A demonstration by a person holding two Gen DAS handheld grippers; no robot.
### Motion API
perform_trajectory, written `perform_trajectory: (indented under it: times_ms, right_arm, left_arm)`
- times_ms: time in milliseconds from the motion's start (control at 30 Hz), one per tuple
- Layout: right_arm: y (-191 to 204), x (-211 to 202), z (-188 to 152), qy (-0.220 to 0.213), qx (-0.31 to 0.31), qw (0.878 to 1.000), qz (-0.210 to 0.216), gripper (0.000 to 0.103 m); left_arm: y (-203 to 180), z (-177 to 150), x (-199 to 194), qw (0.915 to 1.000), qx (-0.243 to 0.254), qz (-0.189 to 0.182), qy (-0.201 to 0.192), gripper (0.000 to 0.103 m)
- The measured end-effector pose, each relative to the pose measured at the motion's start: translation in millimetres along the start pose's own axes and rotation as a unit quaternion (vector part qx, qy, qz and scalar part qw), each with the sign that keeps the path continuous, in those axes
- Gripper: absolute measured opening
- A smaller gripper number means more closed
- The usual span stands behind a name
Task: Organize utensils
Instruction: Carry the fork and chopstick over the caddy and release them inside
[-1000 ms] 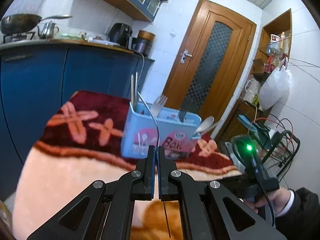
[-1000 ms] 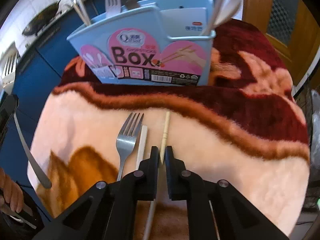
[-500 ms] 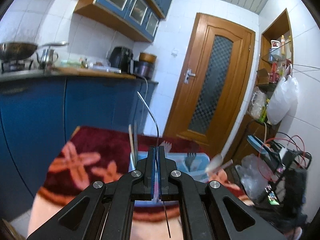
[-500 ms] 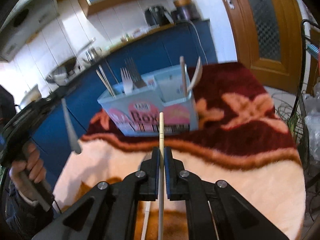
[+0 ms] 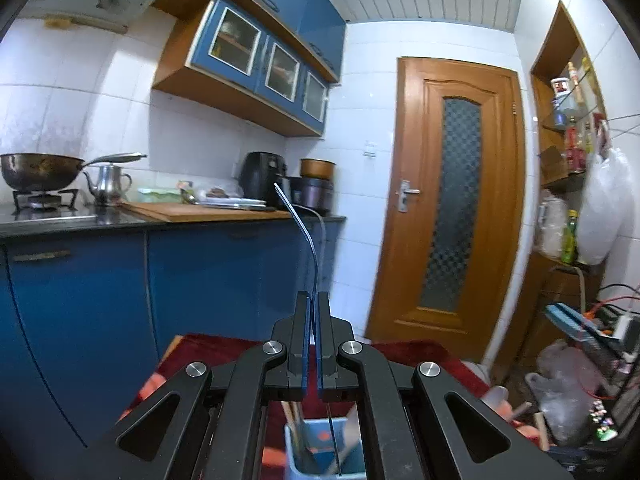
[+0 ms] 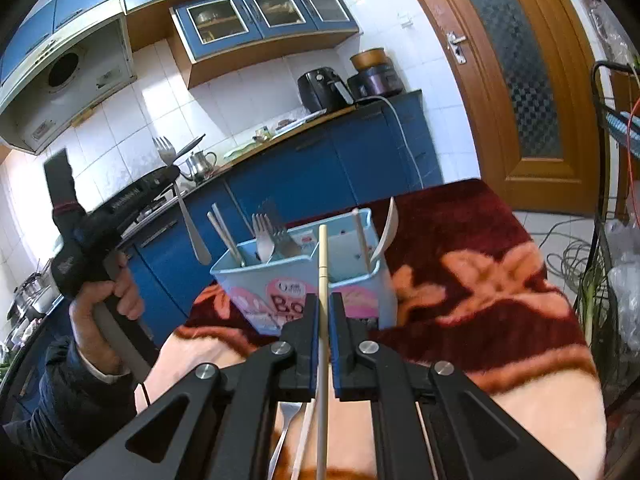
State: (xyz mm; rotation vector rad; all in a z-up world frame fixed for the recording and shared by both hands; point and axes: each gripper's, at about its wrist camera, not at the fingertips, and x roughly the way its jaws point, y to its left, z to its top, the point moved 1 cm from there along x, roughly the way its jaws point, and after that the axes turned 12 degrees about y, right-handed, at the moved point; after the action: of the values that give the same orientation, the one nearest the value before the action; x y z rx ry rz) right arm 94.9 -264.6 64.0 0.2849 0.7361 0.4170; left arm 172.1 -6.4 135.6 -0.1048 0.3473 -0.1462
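The left tongs [image 5: 313, 304] clamp a thin steel fork [image 5: 304, 232] edge-on above the pale-blue plastic utensil box [image 6: 304, 280], which stands on a plush red-and-cream blanket [image 6: 480, 280]. The right tongs [image 6: 323, 308] pinch a slender pale wooden chopstick [image 6: 322, 264] before the box.

The utensil box [image 6: 304, 280] is set on the blanket-covered bench [image 6: 480, 280]. Forks [image 6: 266, 238] are stood in its middle compartment, chopsticks [image 6: 226, 236] in the left one, and a spoon [image 6: 388, 226] in the right one. A fork [image 6: 282, 432] is laid on the blanket before the box. The kitchen counter [image 6: 320, 120] is located behind the bench, with the door [image 6: 520, 80] to its right.
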Motion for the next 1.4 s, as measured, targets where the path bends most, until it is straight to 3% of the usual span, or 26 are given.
perform_trajectory:
  times_ms: [267,500,833,1067,1400]
  right_arm:
    - [5.8,-0.4,23.3,-0.040,-0.015,0.999,-0.001,0.007]
    - [9.5,10.5,61.2,-0.096,-0.016,0.995,-0.008,0.007]
    - [16.4,43.0,97.6,-0.183,-0.038,0.980,-0.066,0.007]
    - [17.0,62.1,104.4,-0.205,-0.059,0.972,-0.097,0.007]
    - [19.9,83.7,94.0,-0.177,-0.087,0.974,-0.111,0.007]
  left_arm:
    - [-1.4,-23.0,27.5,0.9998,0.012,0.012,0.007,0.001]
    - [-6.6,-36.8,28.0,0.9995,0.028,0.013,0.000,0.001]
    - [-8.9,-52.8,37.1,0.9993,0.033,0.003,0.017,0.001]
    - [-6.4,-54.1,38.1,0.9996,0.023,0.003,0.014,0.001]
    - [-4.6,-58.5,45.5,0.9996,0.013,0.006,0.024,0.002]
